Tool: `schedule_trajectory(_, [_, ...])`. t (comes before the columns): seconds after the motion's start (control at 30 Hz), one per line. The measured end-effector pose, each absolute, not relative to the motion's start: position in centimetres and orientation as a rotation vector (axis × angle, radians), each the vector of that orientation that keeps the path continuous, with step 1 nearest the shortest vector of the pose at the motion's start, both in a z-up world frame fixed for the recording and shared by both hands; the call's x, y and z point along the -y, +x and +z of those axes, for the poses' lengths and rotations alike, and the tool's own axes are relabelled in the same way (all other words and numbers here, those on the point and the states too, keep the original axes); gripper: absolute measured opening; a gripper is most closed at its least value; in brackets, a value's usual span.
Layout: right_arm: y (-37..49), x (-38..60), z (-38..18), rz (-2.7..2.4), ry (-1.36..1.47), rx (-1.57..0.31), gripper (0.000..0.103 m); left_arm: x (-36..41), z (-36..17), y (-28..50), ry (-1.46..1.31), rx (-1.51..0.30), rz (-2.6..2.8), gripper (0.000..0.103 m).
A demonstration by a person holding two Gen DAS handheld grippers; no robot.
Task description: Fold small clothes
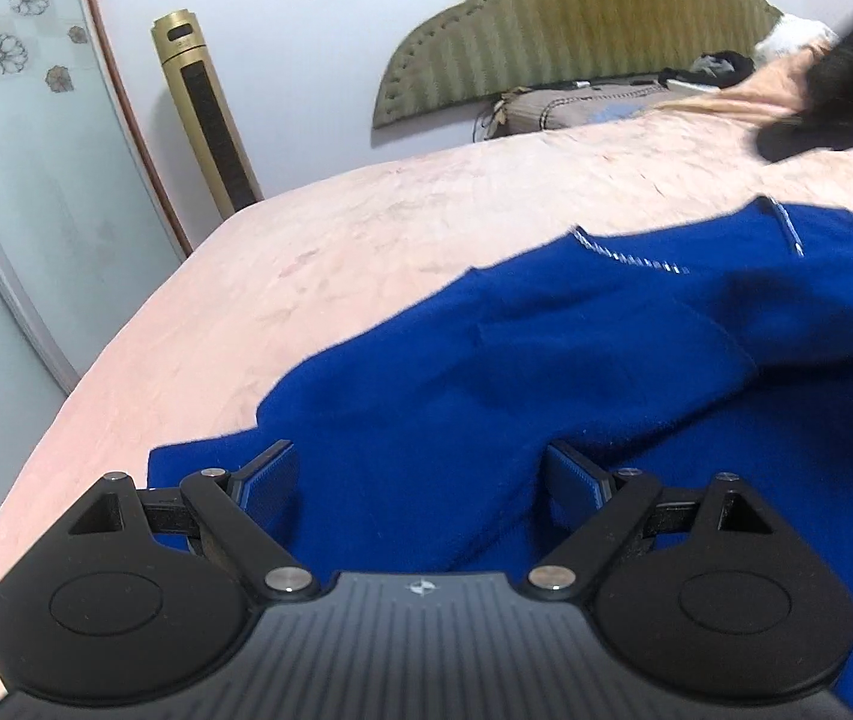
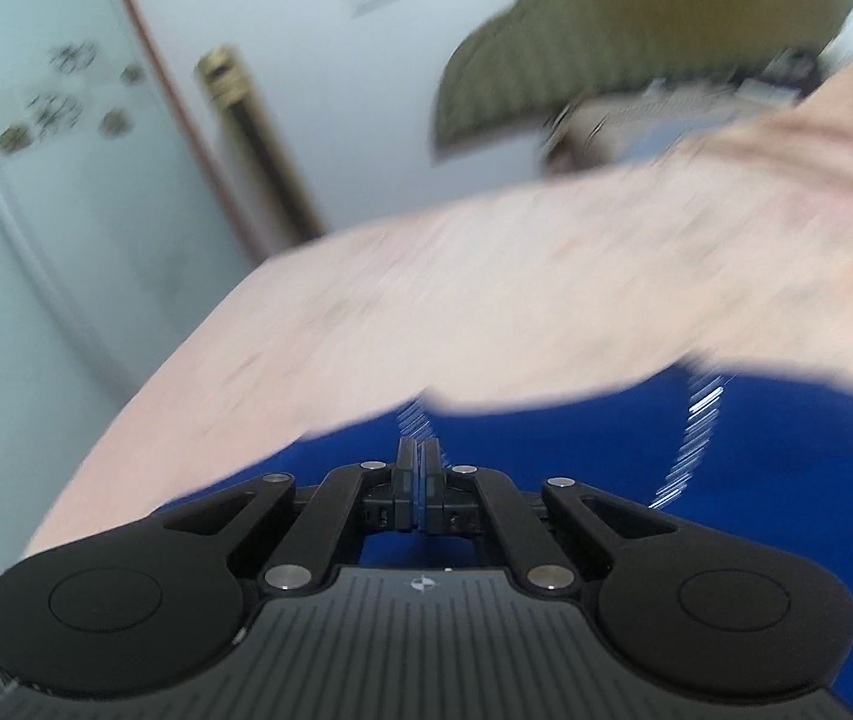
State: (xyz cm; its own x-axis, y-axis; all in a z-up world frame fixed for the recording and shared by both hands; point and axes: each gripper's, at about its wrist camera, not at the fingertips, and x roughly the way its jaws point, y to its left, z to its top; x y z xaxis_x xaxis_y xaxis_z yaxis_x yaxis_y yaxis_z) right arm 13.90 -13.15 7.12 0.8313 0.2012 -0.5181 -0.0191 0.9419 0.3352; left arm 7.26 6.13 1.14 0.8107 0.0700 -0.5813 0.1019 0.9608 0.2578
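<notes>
A royal-blue knitted garment (image 1: 576, 372) with a sparkly trimmed neckline lies rumpled on the pink bedspread (image 1: 306, 252). My left gripper (image 1: 420, 474) is open, its blue-padded fingers spread just over the garment's near edge, holding nothing. In the blurred right wrist view the same garment (image 2: 546, 450) lies below my right gripper (image 2: 419, 450). Its fingers are pressed together over the cloth near the neckline trim. I cannot tell whether cloth is pinched between them.
A gold tower fan (image 1: 204, 114) stands by the white wall, left of an olive padded headboard (image 1: 576, 30). A frosted glass door (image 1: 18, 180) is at the left. Pillows and dark items (image 1: 720, 66) lie at the bed's head. A dark blurred shape (image 1: 846, 84) is at the upper right.
</notes>
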Motion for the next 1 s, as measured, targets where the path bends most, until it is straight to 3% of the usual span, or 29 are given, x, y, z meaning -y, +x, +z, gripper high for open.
schedule_trajectory(0.1, [13.3, 16.1, 7.0, 0.131, 0.359, -0.616, 0.005, -6.7, 1.2, 7.5, 0.247, -0.642, -0.013, 0.089])
schedule_trajectory(0.13, [13.4, 16.5, 6.6, 0.181, 0.398, -0.642, 0.016, -6.9, 1.1, 7.5, 0.232, -0.647, -0.016, 0.089])
schedule_trajectory(0.2, [13.8, 16.3, 5.5, 0.282, 0.455, -0.697, 0.022, -7.0, 1.0, 7.2, 0.200, -0.661, -0.023, 0.089])
schedule_trajectory(0.23, [14.0, 15.9, 5.0, 0.324, 0.478, -0.722, 0.033, -6.9, 1.0, 7.2, 0.191, -0.668, -0.028, 0.089])
schedule_trajectory(0.3, [14.8, 14.4, 3.6, 0.387, 0.517, -0.777, 0.042, -6.6, 0.8, 6.9, 0.195, -0.680, -0.039, 0.089])
schedule_trajectory(0.43, [17.0, 10.4, 0.3, 0.439, 0.539, -0.912, 0.043, -6.2, 0.8, 5.7, 0.235, -0.669, -0.041, 0.089])
schedule_trajectory(0.5, [17.2, 8.9, 0.2, 0.459, 0.524, -0.893, 0.041, -6.5, 0.9, 5.7, 0.235, -0.669, -0.034, 0.089])
schedule_trajectory(0.57, [17.1, 7.6, 1.1, 0.475, 0.482, -0.873, 0.013, -6.8, 1.0, 5.8, 0.230, -0.672, -0.020, 0.089])
schedule_trajectory(0.6, [17.0, 7.1, 2.0, 0.468, 0.448, -0.842, 0.008, -7.0, 1.1, 6.0, 0.227, -0.672, -0.011, 0.089])
schedule_trajectory(0.83, [14.4, 11.4, 7.5, 0.260, 0.337, -0.610, 0.007, -8.3, 2.4, 6.9, 0.167, -0.641, 0.033, 0.089])
schedule_trajectory(1.0, [11.2, 18.5, 8.1, 0.070, 0.377, -0.563, 0.007, -8.1, 2.2, 7.3, 0.150, -0.654, 0.016, 0.089])
